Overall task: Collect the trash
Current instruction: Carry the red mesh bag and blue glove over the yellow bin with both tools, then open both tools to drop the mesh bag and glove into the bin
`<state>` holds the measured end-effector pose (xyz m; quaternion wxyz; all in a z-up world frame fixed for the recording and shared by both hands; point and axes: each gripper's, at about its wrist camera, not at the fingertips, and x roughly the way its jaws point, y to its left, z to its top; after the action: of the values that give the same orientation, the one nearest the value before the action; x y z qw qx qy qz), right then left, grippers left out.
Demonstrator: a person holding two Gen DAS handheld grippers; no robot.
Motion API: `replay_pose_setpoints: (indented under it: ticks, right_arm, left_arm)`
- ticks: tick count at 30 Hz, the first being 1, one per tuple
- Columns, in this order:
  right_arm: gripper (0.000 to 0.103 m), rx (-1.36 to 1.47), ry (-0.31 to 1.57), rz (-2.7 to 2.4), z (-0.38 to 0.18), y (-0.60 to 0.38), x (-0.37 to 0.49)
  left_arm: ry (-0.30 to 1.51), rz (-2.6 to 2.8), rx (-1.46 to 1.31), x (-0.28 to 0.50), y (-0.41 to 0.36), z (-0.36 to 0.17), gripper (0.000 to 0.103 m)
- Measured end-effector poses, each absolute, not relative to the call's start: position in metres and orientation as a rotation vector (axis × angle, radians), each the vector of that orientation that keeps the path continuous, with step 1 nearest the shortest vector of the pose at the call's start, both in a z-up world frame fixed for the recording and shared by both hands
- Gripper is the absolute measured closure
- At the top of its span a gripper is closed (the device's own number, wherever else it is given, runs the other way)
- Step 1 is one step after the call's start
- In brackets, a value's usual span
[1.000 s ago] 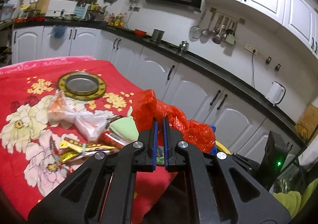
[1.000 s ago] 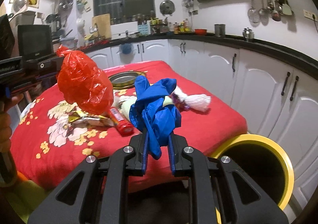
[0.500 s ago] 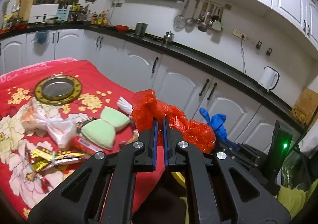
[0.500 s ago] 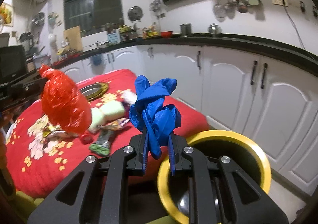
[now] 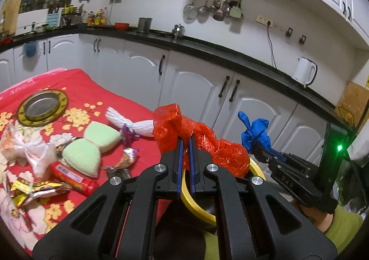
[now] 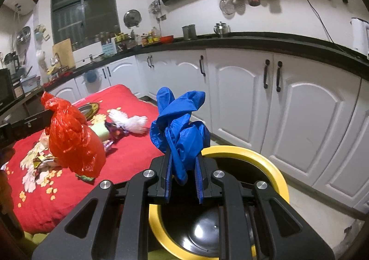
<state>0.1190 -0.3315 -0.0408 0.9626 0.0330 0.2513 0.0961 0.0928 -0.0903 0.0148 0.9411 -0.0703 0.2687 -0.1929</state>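
Observation:
My left gripper (image 5: 185, 144) is shut on a crumpled red plastic bag (image 5: 203, 140) and holds it in the air past the table's edge; the bag also shows in the right wrist view (image 6: 73, 142). My right gripper (image 6: 183, 160) is shut on a blue glove (image 6: 180, 126) and holds it over the yellow-rimmed black bin (image 6: 260, 158). The glove (image 5: 256, 133) and the bin's rim (image 5: 193, 204) also show in the left wrist view. Several wrappers and pieces of trash (image 5: 76, 156) lie on the red flowered tablecloth (image 5: 76, 84).
A round metal dish with a gold rim (image 5: 42, 107) sits on the table's far side. White cabinets (image 6: 276, 103) under a black counter (image 6: 276, 40) run behind the bin. The bin stands on the floor beside the table's corner.
Both grippers have swung right, away from the table, carrying the red bag and blue glove. The bin now sits directly under the right gripper and below the left one.

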Motion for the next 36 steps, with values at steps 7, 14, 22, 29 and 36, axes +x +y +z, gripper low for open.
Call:
replay_pose_setpoints:
  ticks: [7, 14, 22, 29, 36]
  right_arm:
    - [0.087, 0.088, 0.556, 0.168, -0.049, -0.349, 0.124]
    - [0.085, 0.094, 0.608, 0.160, -0.063, -0.360, 0.123]
    - [0.085, 0.108, 0.662, 0.153, -0.078, -0.374, 0.128]
    - [0.082, 0.140, 0.702, 0.137, -0.092, -0.388, 0.132]
    - [0.068, 0.168, 0.710, 0.127, -0.099, -0.394, 0.132]
  left_arm:
    - [0.582, -0.417, -0.096, 0.104, -0.116, -0.001, 0.101]
    - [0.625, -0.432, -0.051, 0.116, -0.140, -0.019, 0.101]
    - [0.679, -0.460, -0.003, 0.129, -0.168, -0.045, 0.101]
    - [0.717, -0.468, 0.022, 0.140, -0.184, -0.060, 0.101]
    - [0.746, -0.455, 0.013, 0.147, -0.186, -0.070, 0.096]
